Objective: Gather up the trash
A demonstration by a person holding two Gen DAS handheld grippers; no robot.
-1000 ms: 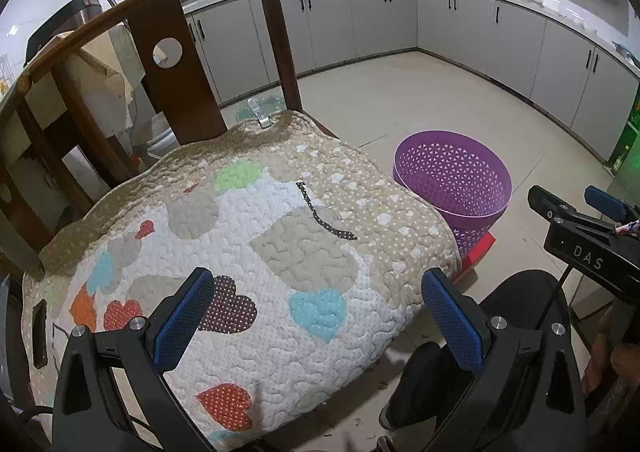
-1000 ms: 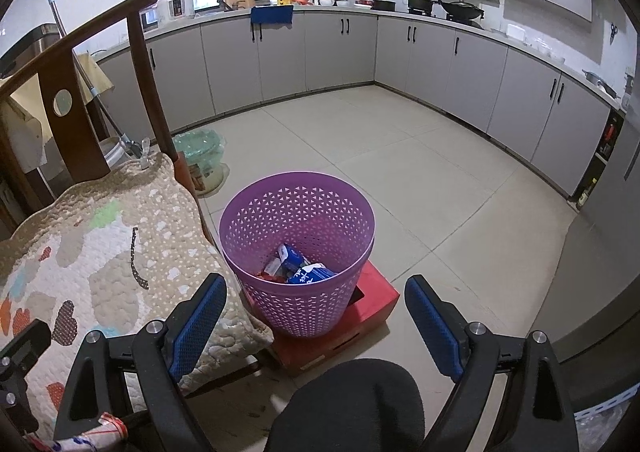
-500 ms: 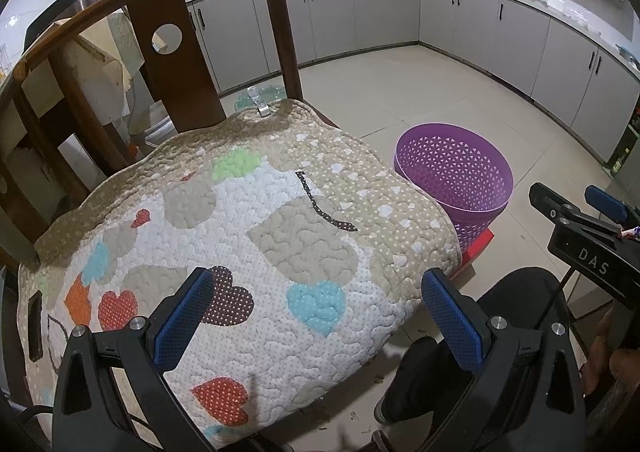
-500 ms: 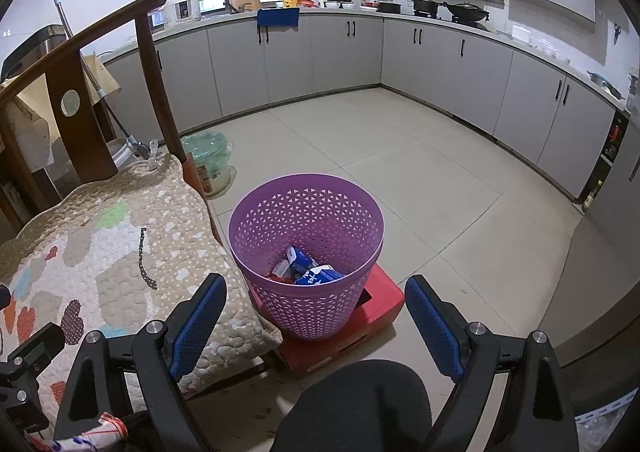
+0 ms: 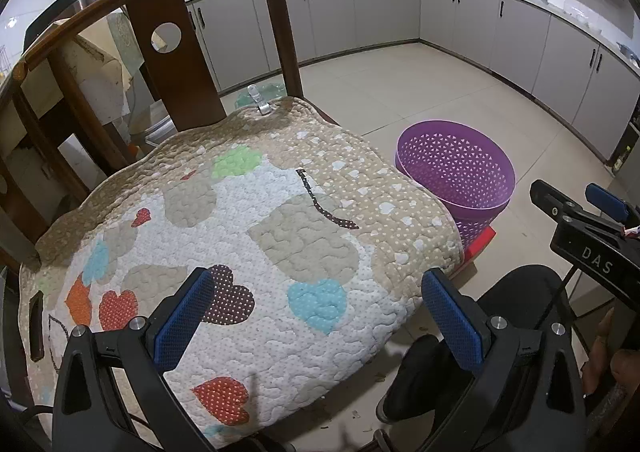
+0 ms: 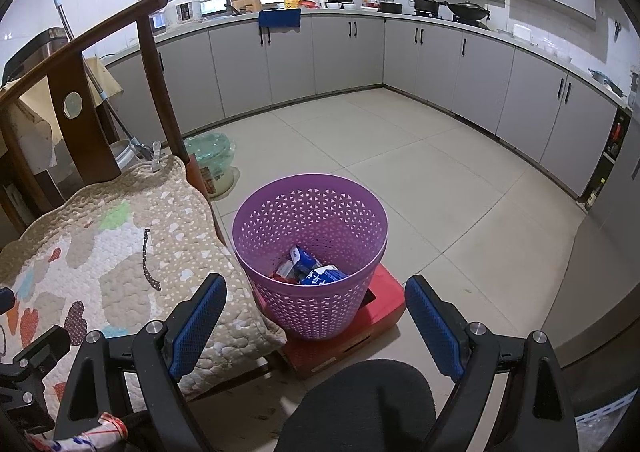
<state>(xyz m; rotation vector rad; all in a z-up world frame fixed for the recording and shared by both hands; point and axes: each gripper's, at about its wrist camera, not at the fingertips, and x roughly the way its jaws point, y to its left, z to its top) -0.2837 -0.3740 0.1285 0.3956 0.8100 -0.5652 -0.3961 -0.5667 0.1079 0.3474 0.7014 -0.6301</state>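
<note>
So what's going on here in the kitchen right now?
A person is collecting trash with a gripper in each hand. Both the left gripper and right gripper are open and empty. The purple basket on a red box beside the cushioned chair already holds some wrappers.

One purple basket (image 6: 310,248) stands on one red crate (image 6: 372,322). One quilted cushion (image 5: 240,248) covers one wooden chair (image 5: 176,64).
</note>
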